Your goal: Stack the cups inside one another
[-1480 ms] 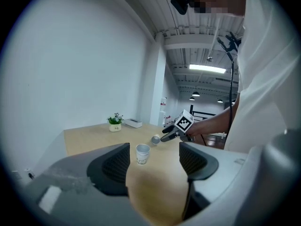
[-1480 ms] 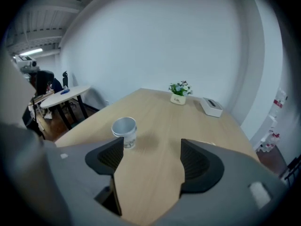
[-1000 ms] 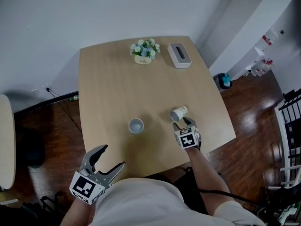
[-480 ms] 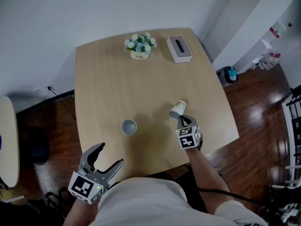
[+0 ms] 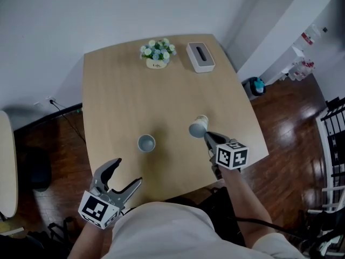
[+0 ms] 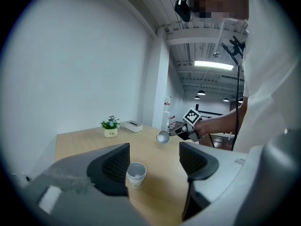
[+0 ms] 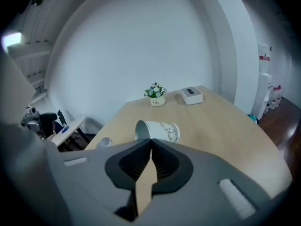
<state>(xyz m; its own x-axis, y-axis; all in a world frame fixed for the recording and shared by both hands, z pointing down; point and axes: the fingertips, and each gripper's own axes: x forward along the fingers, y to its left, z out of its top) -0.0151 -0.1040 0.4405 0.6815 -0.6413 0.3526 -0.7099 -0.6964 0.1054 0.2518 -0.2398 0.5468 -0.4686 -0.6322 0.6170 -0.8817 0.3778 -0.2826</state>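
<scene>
The right tool (image 7: 150,146) pinches a cup (image 7: 162,131) (tipped sideways).

Pale wooden table (image 5: 124,90) is standing against a white wall (image 5: 108,9); dark plank floor (image 5: 285,128) is gleaming around it (glossiest at right). Flower pot (image 5: 157,52) and tissue box (image 5: 200,56) are sitting near the far edge. Ceiling strip light (image 6: 214,65) is glowing.

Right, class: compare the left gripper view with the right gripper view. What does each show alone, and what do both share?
Only left: the right tool from outside, with its marker cube, and the left tool, jaws open. Only right: its own jaws close up, shut on the sideways cup's rim. Both: that cup, the table, standing cup, flowers, tissue box.
</scene>
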